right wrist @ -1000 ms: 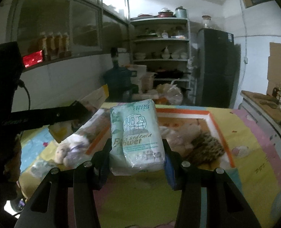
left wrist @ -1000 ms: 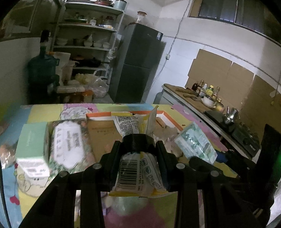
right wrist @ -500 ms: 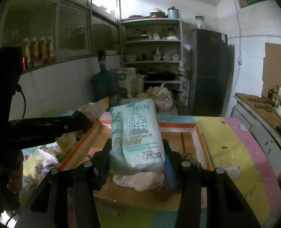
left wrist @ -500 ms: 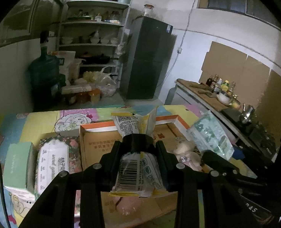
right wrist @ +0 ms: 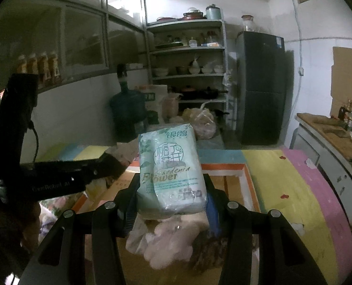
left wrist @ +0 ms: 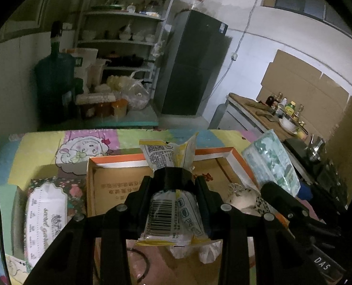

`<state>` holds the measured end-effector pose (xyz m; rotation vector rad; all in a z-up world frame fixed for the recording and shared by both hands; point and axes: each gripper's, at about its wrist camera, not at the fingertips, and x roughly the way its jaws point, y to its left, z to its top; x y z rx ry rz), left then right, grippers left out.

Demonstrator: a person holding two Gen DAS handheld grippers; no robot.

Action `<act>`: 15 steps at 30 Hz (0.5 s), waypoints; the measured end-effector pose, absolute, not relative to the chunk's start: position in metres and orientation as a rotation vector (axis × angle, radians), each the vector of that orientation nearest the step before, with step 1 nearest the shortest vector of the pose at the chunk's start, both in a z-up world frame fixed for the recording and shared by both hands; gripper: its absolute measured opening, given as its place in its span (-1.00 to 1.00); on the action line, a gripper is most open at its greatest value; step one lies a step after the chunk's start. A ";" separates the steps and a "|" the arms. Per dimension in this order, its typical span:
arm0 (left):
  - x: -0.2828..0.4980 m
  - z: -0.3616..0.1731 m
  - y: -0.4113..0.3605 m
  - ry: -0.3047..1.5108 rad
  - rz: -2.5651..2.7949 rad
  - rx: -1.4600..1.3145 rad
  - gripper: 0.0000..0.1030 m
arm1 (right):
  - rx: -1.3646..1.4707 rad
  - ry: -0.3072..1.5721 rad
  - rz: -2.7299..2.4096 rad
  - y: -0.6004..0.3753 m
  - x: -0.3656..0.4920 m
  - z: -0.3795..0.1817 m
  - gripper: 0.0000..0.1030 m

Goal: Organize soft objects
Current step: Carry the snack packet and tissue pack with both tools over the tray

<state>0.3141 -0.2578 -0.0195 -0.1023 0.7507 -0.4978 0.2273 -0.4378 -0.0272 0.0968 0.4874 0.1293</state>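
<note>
My left gripper [left wrist: 173, 185] is shut on a yellow-and-white snack bag [left wrist: 168, 216] and holds it above the open cardboard box [left wrist: 119, 185] with an orange rim. My right gripper [right wrist: 171, 190] is shut on a pale green tissue pack [right wrist: 171, 166] and holds it over the same box [right wrist: 245, 178]. The tissue pack also shows in the left wrist view [left wrist: 271, 163]. A pink plush toy [right wrist: 173, 239] and a brown spotted soft thing [right wrist: 207, 247] lie in the box below the right gripper. The left gripper's body crosses the right wrist view [right wrist: 57, 178].
A floral tissue pack [left wrist: 47, 213] lies on the table left of the box. The table has a patchwork cartoon cloth [right wrist: 283, 190]. Shelves [left wrist: 126, 42], a water jug [left wrist: 54, 85], a dark fridge [left wrist: 192, 66] and a counter with bottles [left wrist: 276, 111] stand behind.
Both grippers have moved forward over the box, each still holding its pack. The box now fills the lower views and the plush toys lie right under the right gripper.
</note>
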 end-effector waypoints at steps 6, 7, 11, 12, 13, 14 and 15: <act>0.336 -0.036 -0.265 0.820 -0.464 -0.108 -0.28 | 0.095 0.550 0.141 -0.438 0.257 -0.036 -0.03; 0.339 -0.038 -0.266 0.831 -0.461 -0.106 -0.28 | 0.090 0.563 0.141 -0.437 0.262 -0.038 -0.03; 0.347 -0.050 -0.269 0.895 -0.463 -0.098 -0.28 | 0.088 0.632 0.141 -0.437 0.283 -0.053 -0.03; 0.348 -0.053 -0.269 0.910 -0.460 -0.095 -0.28 | 0.090 0.646 0.143 -0.438 0.287 -0.056 -0.03; 0.349 -0.055 -0.270 0.917 -0.459 -0.093 -0.28 | 0.093 0.662 0.149 -0.439 0.291 -0.060 -0.03; 0.349 -0.057 -0.270 0.925 -0.460 -0.092 -0.28 | 0.096 0.677 0.156 -0.439 0.295 -0.063 -0.03; 0.350 -0.059 -0.271 0.931 -0.460 -0.090 -0.28 | 0.096 0.685 0.158 -0.439 0.299 -0.066 -0.03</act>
